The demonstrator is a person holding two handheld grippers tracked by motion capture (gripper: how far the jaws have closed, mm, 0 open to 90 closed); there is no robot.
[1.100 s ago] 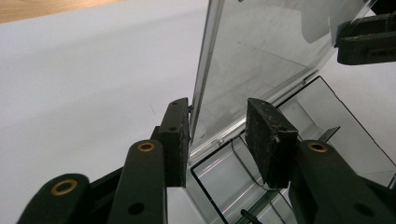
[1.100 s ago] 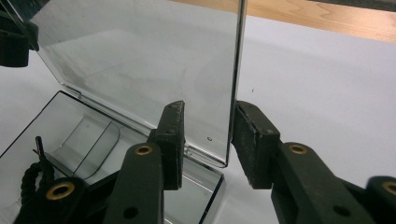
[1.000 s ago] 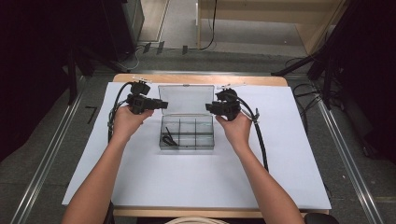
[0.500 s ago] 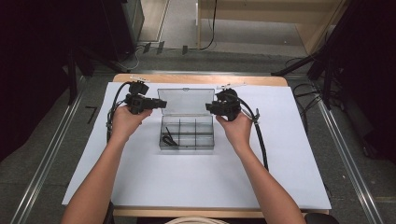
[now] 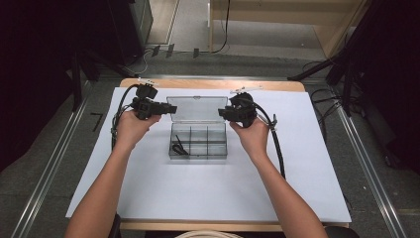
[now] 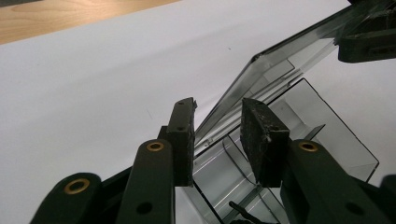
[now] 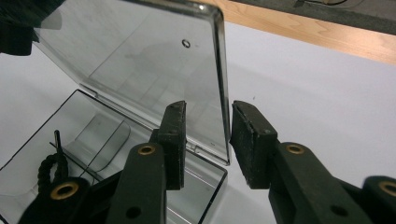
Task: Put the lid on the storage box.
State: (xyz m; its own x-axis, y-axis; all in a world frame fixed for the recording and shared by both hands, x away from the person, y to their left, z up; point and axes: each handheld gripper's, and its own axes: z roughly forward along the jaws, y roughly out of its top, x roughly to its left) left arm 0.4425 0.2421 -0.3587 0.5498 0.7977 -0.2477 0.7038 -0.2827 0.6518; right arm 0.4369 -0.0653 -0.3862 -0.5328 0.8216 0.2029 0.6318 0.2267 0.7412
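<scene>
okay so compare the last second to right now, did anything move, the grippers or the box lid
Nothing visibly changed. The left gripper and right gripper stay at the two ends of the open lid, jaws apart around its edges, not clamped. The box sits in the same spot on the white sheet, with the small black item in its near-left compartment.
</scene>
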